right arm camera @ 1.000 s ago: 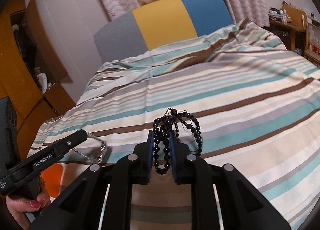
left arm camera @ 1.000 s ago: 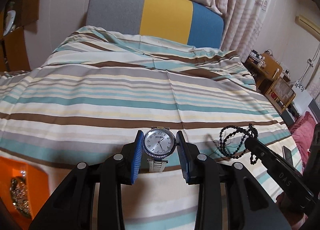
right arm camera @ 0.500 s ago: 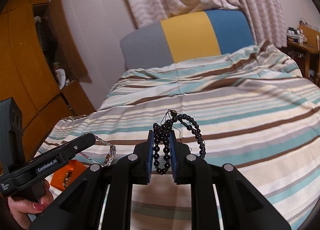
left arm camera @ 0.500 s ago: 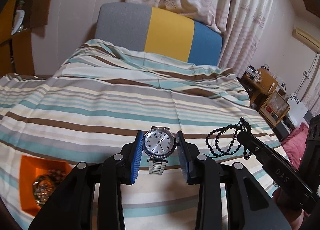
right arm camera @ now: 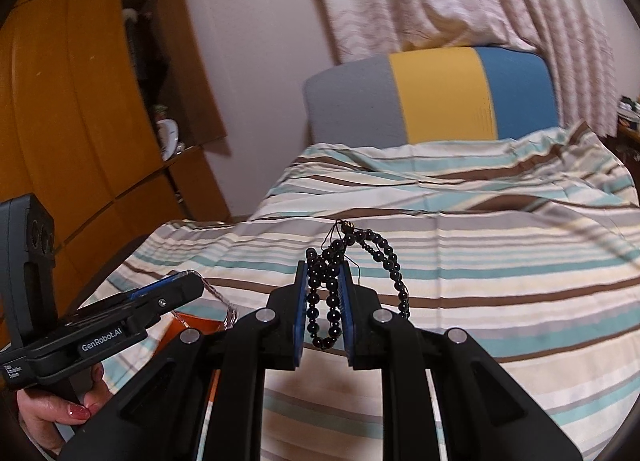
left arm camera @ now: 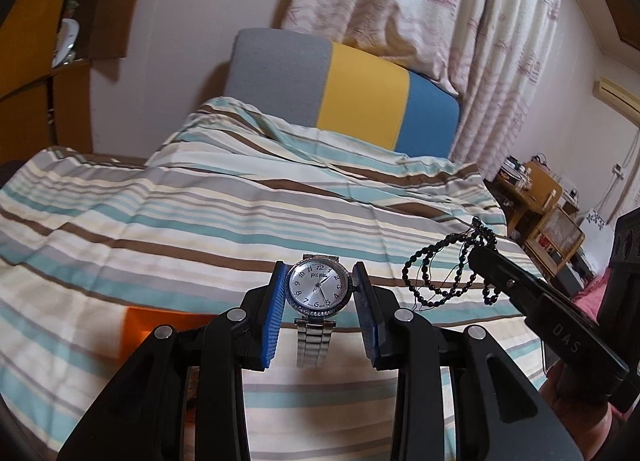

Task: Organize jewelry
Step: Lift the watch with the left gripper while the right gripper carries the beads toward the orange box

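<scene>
Left gripper (left arm camera: pixel 319 293) is clamped on the watch (left arm camera: pixel 318 289): blue pads touch both sides of the case, dial faces the camera, metal strap hangs down between the fingers. Right gripper (right arm camera: pixel 324 303) is clenched on the black bead bracelet (right arm camera: pixel 326 293): several strands pinched between the pads, 1 loop hanging free off the right finger. Both items are held in the air above the striped bed cover (left arm camera: pixel 200 221).

The orange tray (left arm camera: pixel 160 319) sits on the cover near its front-left edge, mostly hidden behind the left gripper's fingers. In the right wrist view only a sliver of it (right arm camera: pixel 192 323) shows.

My read of the step: carry and drop both into the tray.

How to do it well:
- Lower 1 gripper at a time. The 2 grippers are near each other and the tray looks small.
- Watch first. Grip is on the case only, so keep it level and avoid swinging the strap.
- Release low over the tray so nothing bounces out.
- Beads: the free loop and thin cord could snag on a finger. Open fully, then pull straight back.
</scene>
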{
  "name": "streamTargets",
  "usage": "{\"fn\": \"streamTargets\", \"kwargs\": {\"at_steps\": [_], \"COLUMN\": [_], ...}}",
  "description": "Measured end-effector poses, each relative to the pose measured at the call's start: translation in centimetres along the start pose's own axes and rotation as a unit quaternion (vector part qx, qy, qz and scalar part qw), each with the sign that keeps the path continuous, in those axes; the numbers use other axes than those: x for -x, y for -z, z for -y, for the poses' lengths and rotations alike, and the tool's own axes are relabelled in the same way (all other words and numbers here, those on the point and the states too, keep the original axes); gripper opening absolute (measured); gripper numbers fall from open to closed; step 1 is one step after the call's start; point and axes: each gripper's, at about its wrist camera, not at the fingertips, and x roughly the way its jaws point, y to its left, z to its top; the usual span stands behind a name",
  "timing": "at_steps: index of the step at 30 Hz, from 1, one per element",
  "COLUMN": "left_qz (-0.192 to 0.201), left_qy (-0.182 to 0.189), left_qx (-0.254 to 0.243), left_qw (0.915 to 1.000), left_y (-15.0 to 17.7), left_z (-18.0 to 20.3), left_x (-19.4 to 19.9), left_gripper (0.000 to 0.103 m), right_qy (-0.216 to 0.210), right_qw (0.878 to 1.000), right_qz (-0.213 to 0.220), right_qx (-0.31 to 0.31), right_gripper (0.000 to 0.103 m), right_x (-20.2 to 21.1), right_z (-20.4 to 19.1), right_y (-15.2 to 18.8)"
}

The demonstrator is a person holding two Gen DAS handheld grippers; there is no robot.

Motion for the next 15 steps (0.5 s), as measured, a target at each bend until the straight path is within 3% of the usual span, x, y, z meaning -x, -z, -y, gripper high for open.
{"fn": "streamTargets", "kwargs": {"at_steps": [15], "left_qz": [0.012], "left_qy": [-0.038], "left_qx": [0.032], "left_qw": [0.9987], "left_y": [0.1], "left_z": [-6.9], "left_x": [3.8], "left_gripper": [0.033], "right_qy": [-0.099], "right_qw": [0.994], "right_qz": [-0.027], "right_qx": [0.038], "right_gripper": [0.014], "right_x": [-3.4], "right_z": [-8.8], "right_y": [-1.0]}}
